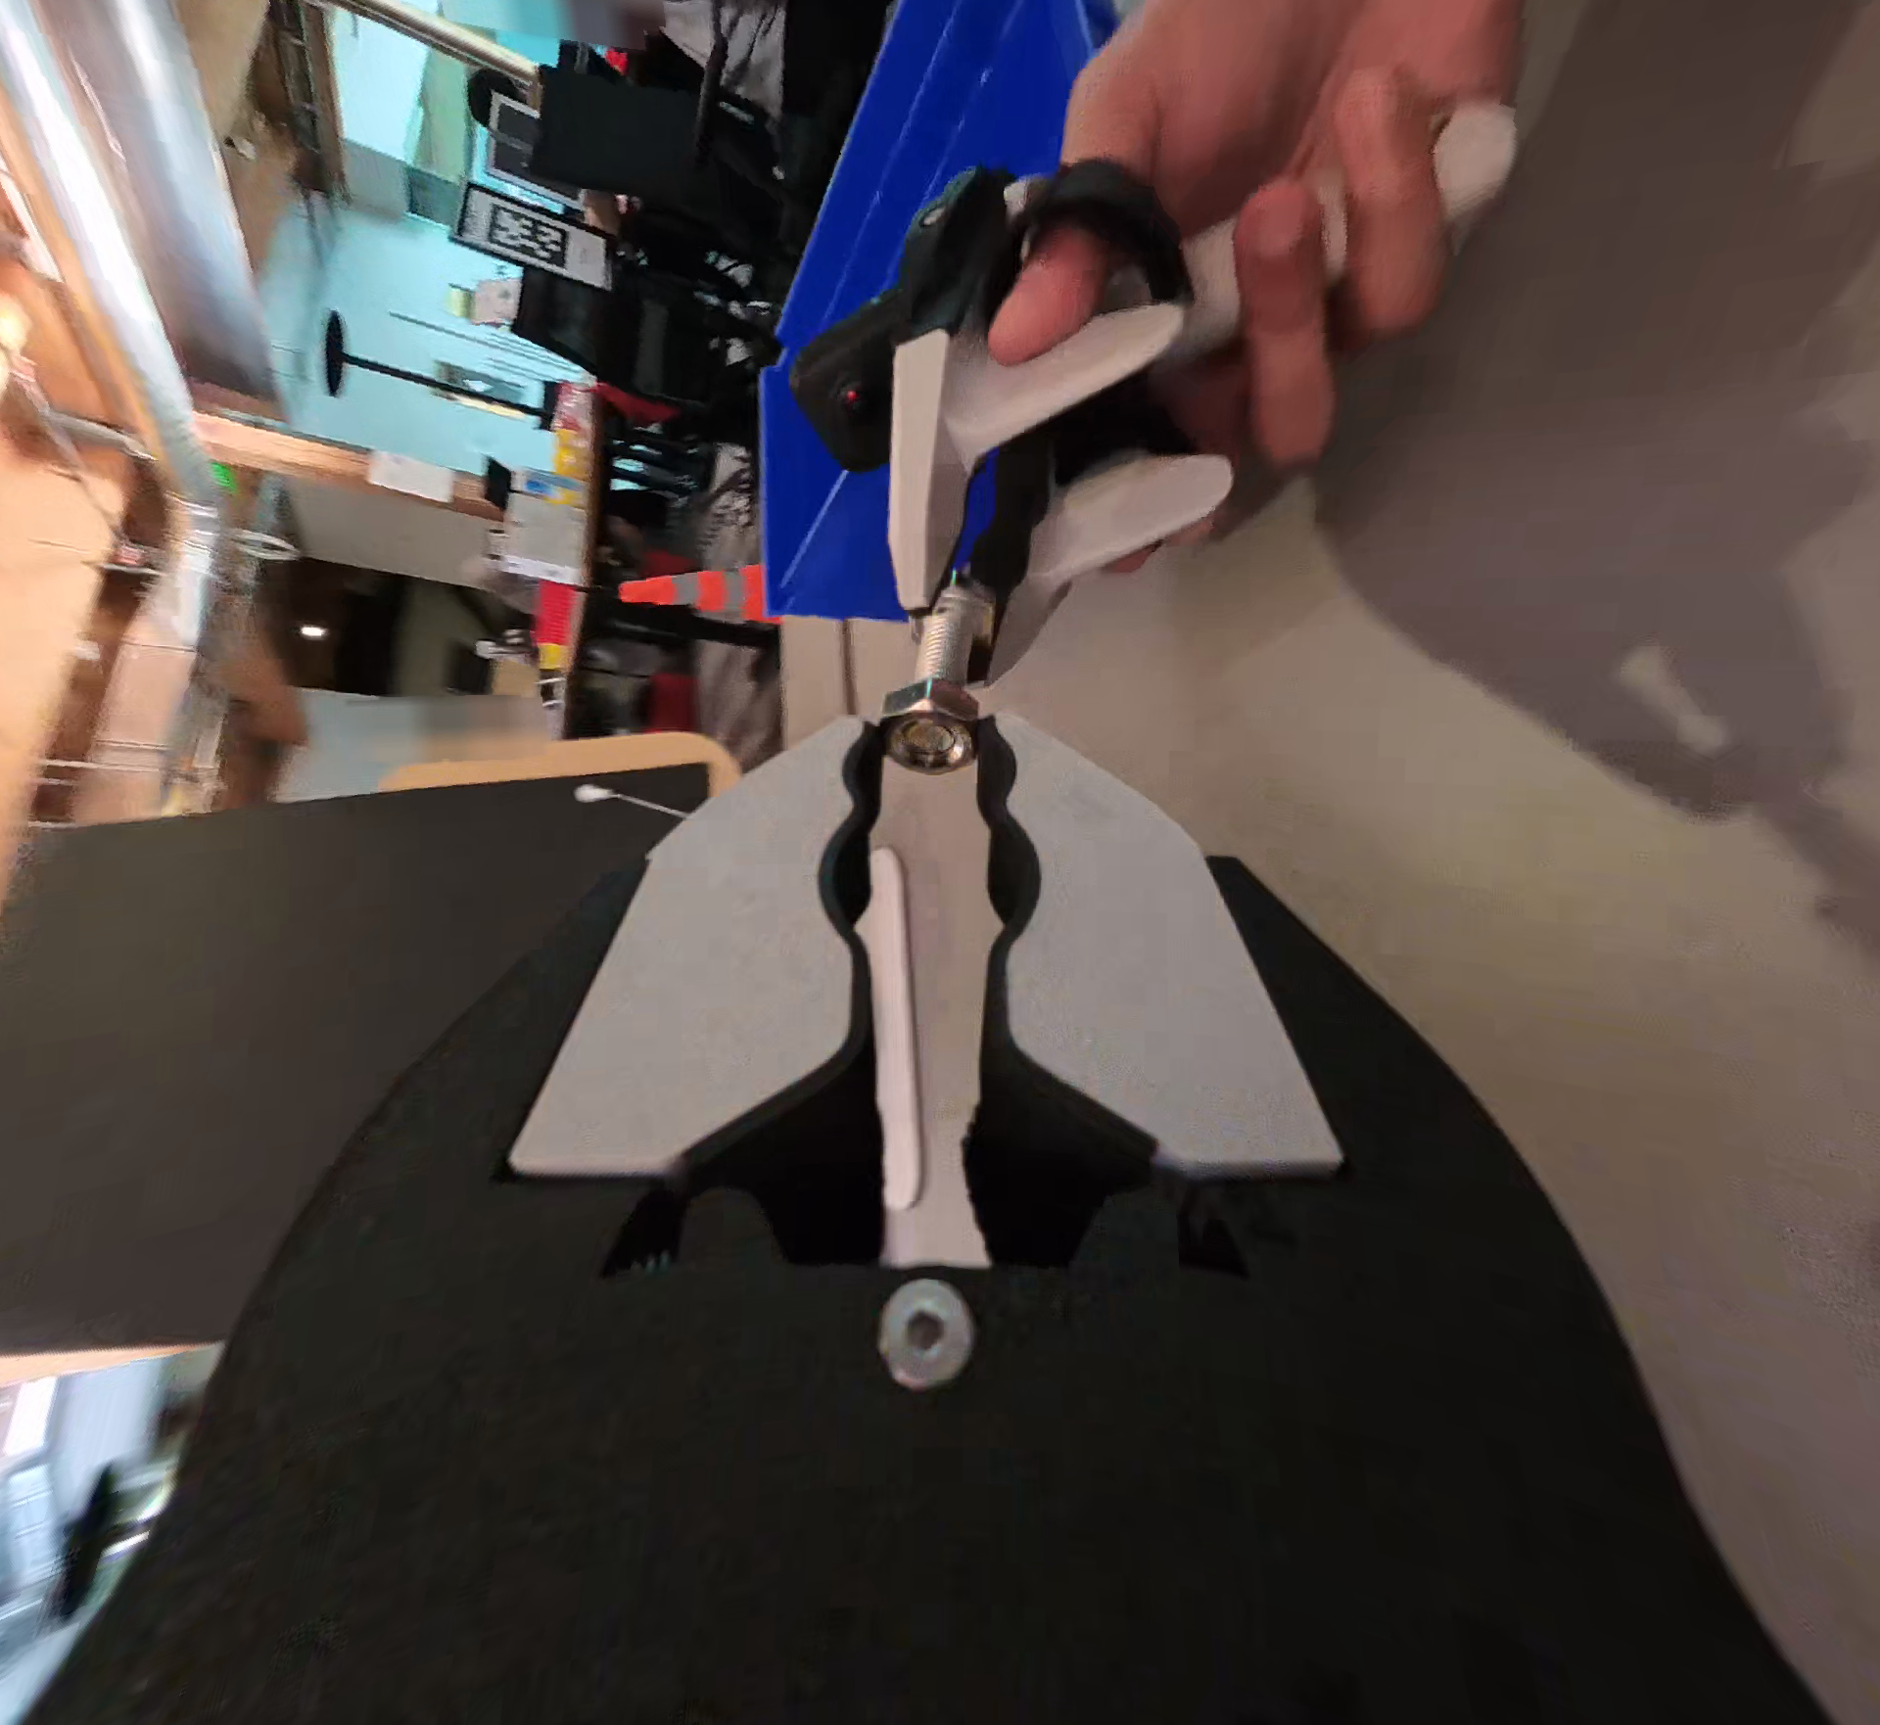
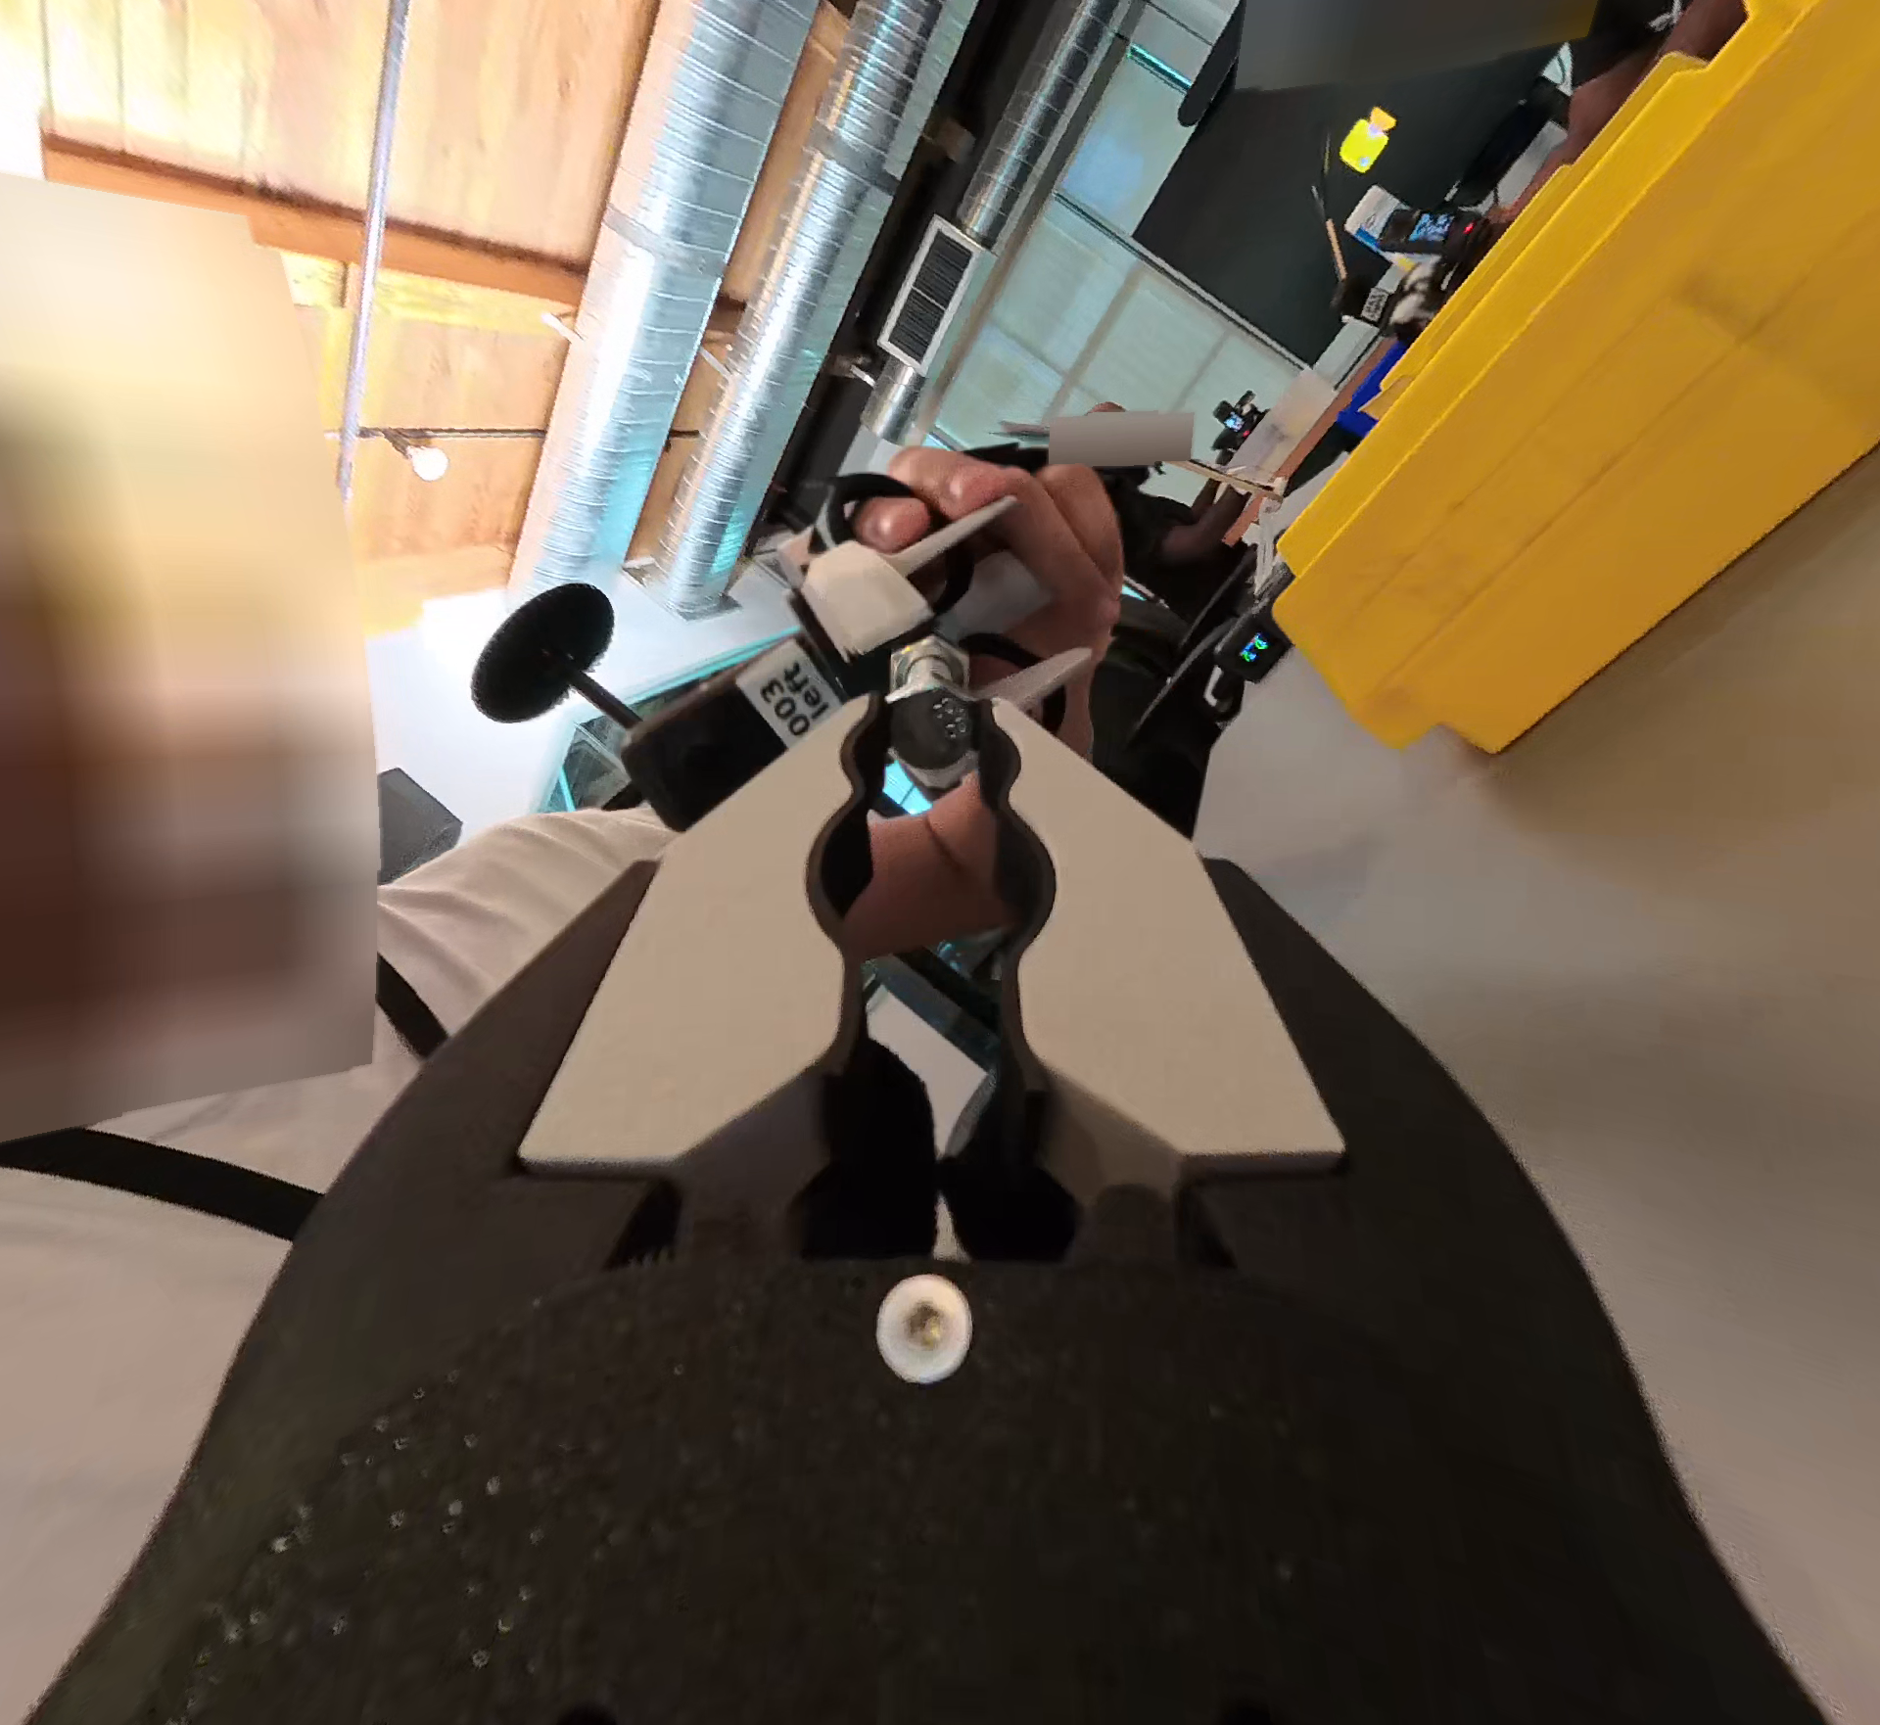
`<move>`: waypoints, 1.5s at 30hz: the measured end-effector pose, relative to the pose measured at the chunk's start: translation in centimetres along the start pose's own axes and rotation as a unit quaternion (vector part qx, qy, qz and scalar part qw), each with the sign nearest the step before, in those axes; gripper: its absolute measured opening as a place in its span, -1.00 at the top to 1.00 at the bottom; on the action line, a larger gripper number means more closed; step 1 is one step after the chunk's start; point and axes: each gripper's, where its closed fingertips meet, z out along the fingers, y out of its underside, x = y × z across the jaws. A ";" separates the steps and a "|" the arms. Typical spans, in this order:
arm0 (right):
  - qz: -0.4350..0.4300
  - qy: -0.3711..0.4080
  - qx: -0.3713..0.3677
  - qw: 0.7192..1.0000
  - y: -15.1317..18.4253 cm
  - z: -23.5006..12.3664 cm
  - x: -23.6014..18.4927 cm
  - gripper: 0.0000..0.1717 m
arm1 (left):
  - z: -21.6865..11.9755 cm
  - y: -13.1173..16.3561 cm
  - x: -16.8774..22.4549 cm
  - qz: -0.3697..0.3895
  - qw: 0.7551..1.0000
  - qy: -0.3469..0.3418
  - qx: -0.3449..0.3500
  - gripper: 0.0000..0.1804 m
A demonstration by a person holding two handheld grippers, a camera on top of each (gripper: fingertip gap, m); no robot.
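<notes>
The left gripper [image 1: 928, 745] clamps a steel hex nut [image 1: 931, 710] threaded on a bolt [image 1: 944, 639], whose head [image 2: 941, 730] the right gripper [image 2: 931, 740] pinches, both held in the air above the counter [image 1: 1424, 862] near a blue bin [image 1: 916, 252].

Printed white label [image 2: 791, 695] on black housing [image 2: 702, 751]

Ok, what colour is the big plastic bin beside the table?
Yellow bin, clearest in the right wrist view.
</notes>
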 end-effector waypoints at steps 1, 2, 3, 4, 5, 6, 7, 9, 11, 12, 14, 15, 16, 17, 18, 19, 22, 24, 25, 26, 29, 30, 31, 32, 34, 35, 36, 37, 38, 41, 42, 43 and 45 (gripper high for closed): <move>0.000 -0.001 0.002 1.000 -0.1 0.0 0.0 0.81 | 0.0 0.1 -0.2 0.019 1.000 -0.010 -0.009 0.81; -0.004 -0.002 0.003 1.000 -0.1 0.0 -0.1 0.81 | 0.0 0.2 -0.3 0.021 1.000 -0.017 -0.014 0.81; -0.010 -0.006 0.005 1.000 -0.2 -0.1 -0.3 0.81 | 0.0 0.4 -0.5 0.008 0.999 -0.025 -0.018 0.81; -0.016 -0.007 0.006 1.000 -0.3 -0.1 -0.4 0.81 | -0.1 0.9 -0.8 -0.019 0.999 -0.040 -0.026 0.78; -0.023 0.000 0.003 1.000 -0.4 -0.2 -0.3 0.81 | -0.2 1.4 -1.1 -0.063 0.996 -0.048 -0.033 0.66; -0.031 0.008 0.000 0.999 -0.4 -0.4 -0.2 0.81 | -0.3 1.7 -1.0 -0.128 0.990 -0.042 -0.033 0.51; -0.037 0.014 -0.003 0.999 -0.4 -0.5 -0.1 0.81 | -0.5 1.5 -0.7 -0.213 0.976 -0.024 -0.022 0.39; -0.047 0.025 -0.004 0.999 -0.5 -0.6 0.2 0.80 | -1.2 0.3 -0.5 -0.408 0.912 0.015 0.032 0.42; -0.053 0.034 -0.007 0.998 -0.5 -0.7 0.6 0.80 | -2.1 -0.8 -0.9 -0.560 0.822 0.050 0.097 0.44; -0.056 0.039 -0.011 0.998 -0.3 -0.7 0.7 0.80 | -2.5 -0.8 -1.0 -0.612 0.780 0.060 0.117 0.48; -0.065 0.045 -0.017 0.997 -0.1 -0.6 0.9 0.80 | -2.8 -0.2 -1.3 -0.695 0.703 0.069 0.134 0.63; -0.069 0.047 -0.020 0.996 0.0 -0.6 0.8 0.81 | -2.7 0.2 -1.2 -0.733 0.663 0.075 0.135 0.69; -0.071 0.048 -0.022 0.996 0.0 -0.5 0.8 0.80 | -2.6 0.4 -1.1 -0.768 0.618 0.086 0.143 0.69; -0.074 0.049 -0.023 0.996 0.1 -0.5 0.8 0.80 | -2.4 0.6 -1.0 -0.803 0.568 0.100 0.152 0.69; -0.077 0.051 -0.025 0.995 0.2 -0.4 0.9 0.80 | -2.1 0.6 -0.7 -0.834 0.515 0.120 0.156 0.69; -0.079 0.053 -0.026 0.995 0.2 -0.4 0.9 0.80 | -1.8 0.4 -0.5 -0.857 0.463 0.148 0.170 0.68; -0.080 0.059 -0.029 0.995 0.3 -0.4 1.1 0.81 | -1.3 -0.5 0.4 -0.892 0.352 0.206 0.195 0.68; -0.082 0.064 -0.031 0.994 0.4 -0.5 1.2 0.81 | -0.6 -0.2 1.3 -0.899 0.349 0.195 0.176 0.68; -0.083 0.066 -0.033 0.994 0.5 -0.5 1.3 0.81 | -0.4 0.0 1.3 -0.904 0.343 0.187 0.176 0.68; -0.086 0.069 -0.036 0.993 0.5 -0.4 1.4 0.81 | -0.4 0.2 1.2 -0.908 0.335 0.179 0.179 0.68; -0.096 0.079 -0.043 0.991 0.8 -0.4 1.6 0.80 | -0.2 0.2 1.0 -0.911 0.327 0.172 0.184 0.69; -0.099 0.082 -0.045 0.991 0.8 -0.3 1.6 0.81 | 0.0 -0.1 1.0 -0.910 0.327 0.177 0.182 0.69; -0.101 0.083 -0.045 0.990 0.9 -0.3 1.6 0.80 | 0.1 -0.3 1.2 -0.910 0.329 0.183 0.176 0.72; -0.102 0.082 -0.043 0.990 0.8 -0.3 1.6 0.80 | 0.3 -0.4 1.5 -0.909 0.333 0.184 0.167 0.79; -0.104 0.088 -0.043 0.990 0.8 -0.3 1.6 0.80 | 0.4 -0.3 1.6 -0.906 0.350 0.180 0.159 0.80; -0.103 0.090 -0.045 0.990 0.8 -0.4 1.7 0.80 | 0.5 -0.2 1.6 -0.899 0.369 0.178 0.153 0.81; -0.099 0.087 -0.043 0.990 0.7 -0.4 1.7 0.80 | 0.5 -0.2 1.5 -0.888 0.397 0.176 0.149 0.81; -0.092 0.081 -0.038 0.992 0.6 -0.4 1.5 0.80 | 0.5 -0.3 1.4 -0.872 0.434 0.175 0.145 0.81; -0.086 0.075 -0.035 0.993 0.5 -0.4 1.3 0.81 | 0.6 -0.5 1.3 -0.848 0.481 0.173 0.140 0.81; -0.071 0.059 -0.028 0.995 0.3 -0.4 0.9 0.80 | 0.6 -0.6 1.3 -0.727 0.660 0.159 0.107 0.81; -0.067 0.053 -0.026 0.996 0.2 -0.4 0.7 0.80 | 0.6 -0.6 1.3 -0.669 0.722 0.149 0.093 0.81; -0.063 0.046 -0.024 0.997 0.2 -0.4 0.5 0.80 | 0.6 -0.7 1.2 -0.605 0.780 0.139 0.080 0.81; -0.056 0.034 -0.024 0.998 0.2 -0.3 0.2 0.80 | 0.5 -0.7 1.1 -0.463 0.876 0.117 0.061 0.81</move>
